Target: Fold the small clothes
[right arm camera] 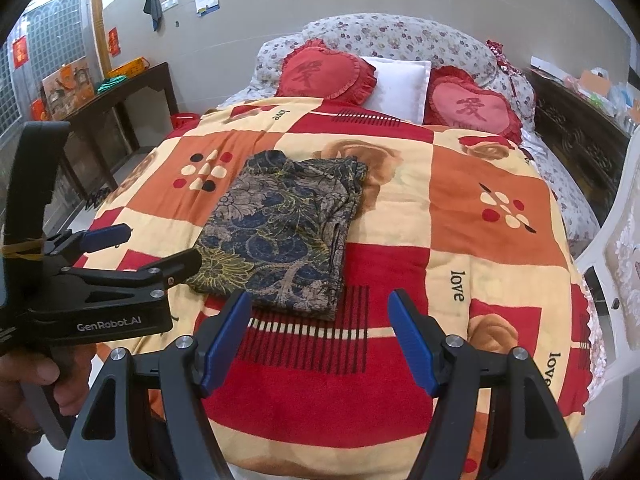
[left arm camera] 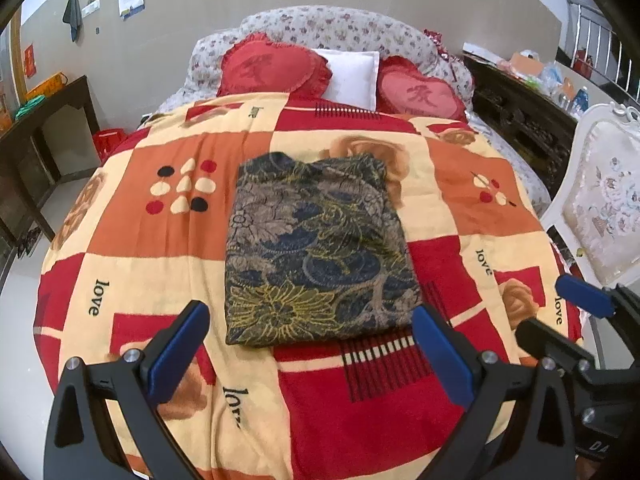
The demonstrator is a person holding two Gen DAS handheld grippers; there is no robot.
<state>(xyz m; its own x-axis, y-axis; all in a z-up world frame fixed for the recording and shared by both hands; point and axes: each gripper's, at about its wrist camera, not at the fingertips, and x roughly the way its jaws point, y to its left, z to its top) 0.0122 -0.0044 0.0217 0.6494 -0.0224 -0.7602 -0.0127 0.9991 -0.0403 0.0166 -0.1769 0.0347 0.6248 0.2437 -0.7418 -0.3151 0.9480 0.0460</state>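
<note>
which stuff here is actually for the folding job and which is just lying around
For the job: folded floral garment, left gripper, right gripper, both with jaws open.

Just lying about: heart cushions, white pillow, patterned blanket, white chair.

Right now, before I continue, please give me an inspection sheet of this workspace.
Surface: patterned blanket spread over the bed.
Job's things: dark floral garment lies folded in a rectangle mid-bed.
Clutter: two heart cushions and a white pillow at the headboard.
Grippers: left gripper open, empty; right gripper open, empty; both short of the garment.
Cables: nothing seen.
Surroundings: dark side table at left, white chair at right.
</note>
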